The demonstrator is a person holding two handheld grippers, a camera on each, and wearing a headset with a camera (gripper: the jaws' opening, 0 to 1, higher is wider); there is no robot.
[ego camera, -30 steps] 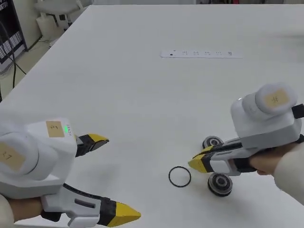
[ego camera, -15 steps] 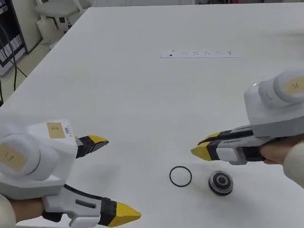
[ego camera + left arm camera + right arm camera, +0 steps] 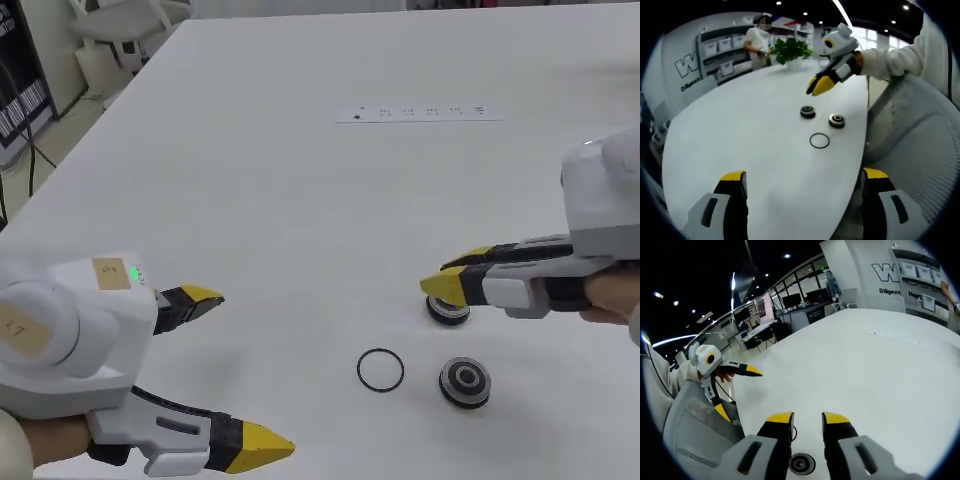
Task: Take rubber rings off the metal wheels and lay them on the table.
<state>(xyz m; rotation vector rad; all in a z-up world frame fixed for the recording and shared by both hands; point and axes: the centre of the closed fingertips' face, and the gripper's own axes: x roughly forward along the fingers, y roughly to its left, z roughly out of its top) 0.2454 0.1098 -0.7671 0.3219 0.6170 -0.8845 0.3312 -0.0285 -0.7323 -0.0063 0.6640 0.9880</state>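
Two small metal wheels with dark rims lie on the white table (image 3: pixel 300 200): one wheel (image 3: pixel 465 383) in the open, the other wheel (image 3: pixel 447 312) partly under the tips of my right gripper (image 3: pixel 452 274). A loose black rubber ring (image 3: pixel 380 369) lies flat just left of the nearer wheel. The right gripper's jaws stand a narrow gap apart with nothing between them; its own view shows a wheel (image 3: pixel 802 463) low between them. My left gripper (image 3: pixel 233 370) hovers wide open and empty at the near left. From it I see both wheels (image 3: pixel 807 112) (image 3: pixel 836 120), the ring (image 3: pixel 819 140) and the right gripper (image 3: pixel 821 86).
A flat white strip with dark marks (image 3: pixel 412 113) lies farther back on the table. A chair (image 3: pixel 115 20) stands beyond the far left corner. A grey mesh chair (image 3: pixel 920 150) sits by the table's near edge. A potted plant (image 3: pixel 790 50) and a person (image 3: pixel 757 40) are far off.
My right gripper has drawn back to the right and away from the ring, so its tips now sit over the farther wheel. The ring, both wheels and the left gripper have stayed put.
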